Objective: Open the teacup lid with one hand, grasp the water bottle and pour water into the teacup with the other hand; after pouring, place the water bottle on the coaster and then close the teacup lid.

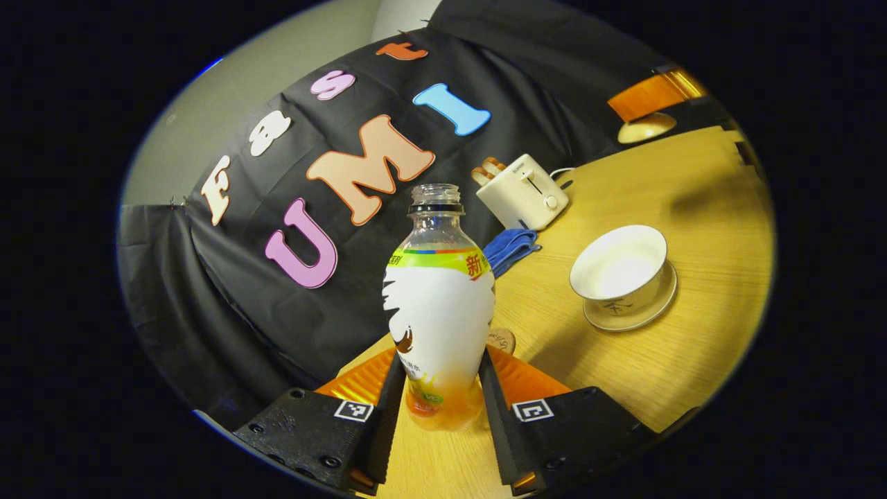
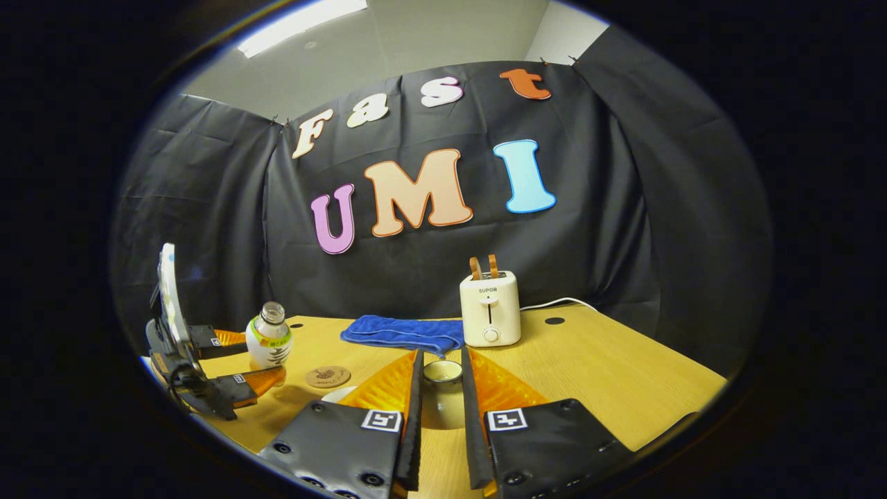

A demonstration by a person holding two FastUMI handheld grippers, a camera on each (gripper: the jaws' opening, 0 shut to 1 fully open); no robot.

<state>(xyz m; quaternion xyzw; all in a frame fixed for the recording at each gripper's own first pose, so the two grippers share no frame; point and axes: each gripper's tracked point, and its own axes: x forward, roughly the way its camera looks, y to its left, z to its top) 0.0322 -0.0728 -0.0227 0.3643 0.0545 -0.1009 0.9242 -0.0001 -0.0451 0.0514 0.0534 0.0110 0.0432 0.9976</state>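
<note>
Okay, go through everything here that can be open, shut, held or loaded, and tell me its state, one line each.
water bottle: uncapped, upright, gripped low
teacup: open, on its saucer
teacup lid: off the cup, held
left gripper: shut on the water bottle
right gripper: shut on the teacup lid
coaster: bare
toaster: toast up
blue cloth: folded, lying flat

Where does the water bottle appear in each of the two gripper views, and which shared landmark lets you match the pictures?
Left gripper view: the water bottle stands at centre, upright, between the left gripper fingers.
Right gripper view: the bottle is at lower left, between the far gripper's fingers, beside the coaster.
Shared landmark: the white toaster by the blue cloth.
</note>
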